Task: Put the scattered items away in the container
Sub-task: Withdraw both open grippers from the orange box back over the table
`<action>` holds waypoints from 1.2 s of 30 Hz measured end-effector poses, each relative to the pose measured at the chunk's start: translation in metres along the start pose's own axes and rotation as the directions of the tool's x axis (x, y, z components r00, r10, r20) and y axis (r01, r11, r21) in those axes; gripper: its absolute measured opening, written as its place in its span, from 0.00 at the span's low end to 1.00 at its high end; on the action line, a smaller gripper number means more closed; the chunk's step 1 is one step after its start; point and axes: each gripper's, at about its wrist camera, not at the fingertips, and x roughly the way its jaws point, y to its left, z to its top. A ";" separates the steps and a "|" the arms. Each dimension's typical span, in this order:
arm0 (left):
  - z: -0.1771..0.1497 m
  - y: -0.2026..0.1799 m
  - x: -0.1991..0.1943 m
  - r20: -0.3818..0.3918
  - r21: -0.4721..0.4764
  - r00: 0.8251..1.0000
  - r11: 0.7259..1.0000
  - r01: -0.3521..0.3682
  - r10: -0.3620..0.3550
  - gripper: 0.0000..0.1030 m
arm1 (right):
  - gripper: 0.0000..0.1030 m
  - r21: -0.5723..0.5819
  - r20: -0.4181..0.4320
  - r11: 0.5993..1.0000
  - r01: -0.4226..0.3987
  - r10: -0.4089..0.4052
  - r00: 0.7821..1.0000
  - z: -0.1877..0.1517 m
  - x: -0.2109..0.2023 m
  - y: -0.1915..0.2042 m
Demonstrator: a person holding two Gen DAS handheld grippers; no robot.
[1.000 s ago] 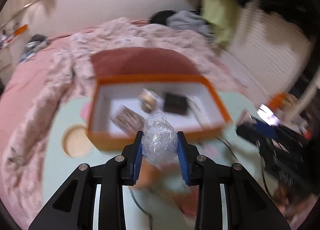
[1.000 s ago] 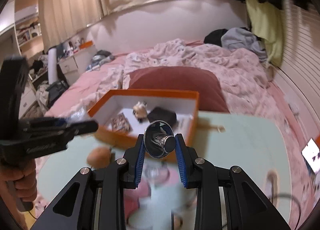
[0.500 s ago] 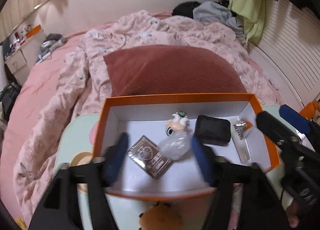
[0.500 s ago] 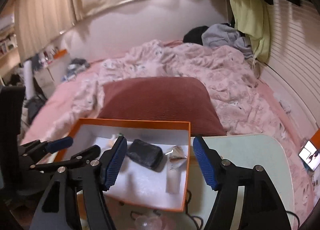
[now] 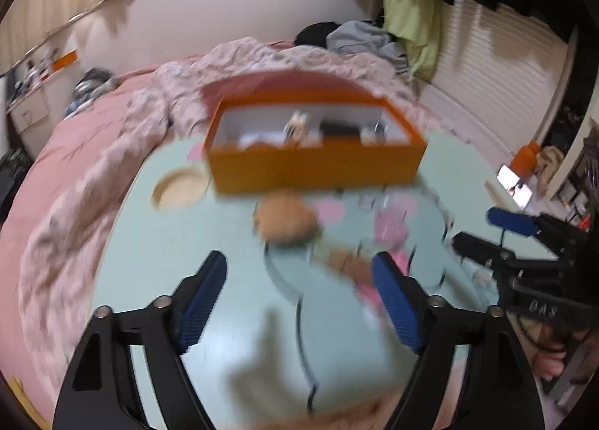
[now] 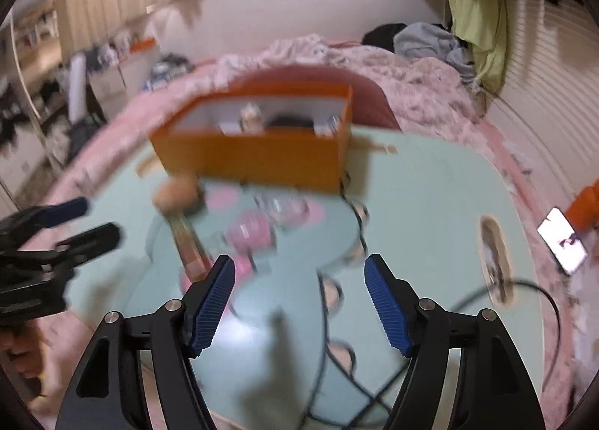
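The orange box (image 5: pixel 314 167) (image 6: pixel 254 156) stands at the far side of the pale green table (image 5: pixel 168 261), with a small figurine, a black pouch and other bits inside. In front of it lie a brown round toy (image 5: pixel 286 222) (image 6: pixel 174 196), pink items (image 5: pixel 391 224) (image 6: pixel 251 231) and a black cable (image 5: pixel 299 317) (image 6: pixel 337 317). My left gripper (image 5: pixel 297 265) (image 6: pixel 102 220) hovers over the table, its jaws opening with nothing gripped. My right gripper (image 6: pixel 299 263) (image 5: pixel 472 227) is likewise opening and holds nothing. Motion blurs both views.
A wooden coaster (image 5: pixel 179 188) lies left of the box and an oval one (image 6: pixel 494 254) at the right. A lit phone (image 6: pixel 561 242) (image 5: pixel 514 184) rests off the table's right edge. A bed with a pink blanket and a red pillow (image 6: pixel 370 100) lies behind.
Both grippers let go over the box, the left of a bubble-wrap bundle, the right of a shiny metal piece. They opened wide, then drew back and lower over the near table.
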 end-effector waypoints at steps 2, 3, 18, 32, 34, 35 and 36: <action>-0.015 0.001 0.007 -0.026 -0.003 0.999 0.999 -0.035 0.035 0.78 | 0.70 -0.054 -0.048 0.996 0.067 -0.070 0.996 -0.012 0.014 0.009; -0.020 0.001 0.012 -0.036 0.003 0.997 0.998 -0.065 0.065 0.78 | 0.70 -0.062 -0.078 0.996 0.066 -0.070 0.994 -0.014 0.022 0.010; -0.033 0.011 0.048 -0.076 -0.041 0.995 0.997 -0.067 0.064 1.00 | 1.00 -0.025 -0.130 0.999 0.034 -0.037 0.991 -0.019 0.037 0.005; -0.033 0.013 0.047 -0.074 -0.040 0.995 0.997 -0.066 0.063 1.00 | 1.00 -0.025 -0.129 0.999 0.033 -0.036 0.991 -0.018 0.038 0.005; -0.033 0.014 0.047 -0.072 -0.042 0.995 0.997 -0.066 0.062 1.00 | 1.00 -0.025 -0.129 0.999 0.034 -0.037 0.991 -0.019 0.038 0.005; -0.034 0.012 0.048 -0.071 -0.041 0.995 0.997 -0.067 0.064 1.00 | 1.00 -0.025 -0.129 0.999 0.033 -0.036 0.991 -0.019 0.038 0.005; -0.034 0.010 0.048 -0.071 -0.041 0.995 0.997 -0.067 0.064 1.00 | 1.00 -0.025 -0.128 0.999 0.033 -0.036 0.991 -0.019 0.038 0.005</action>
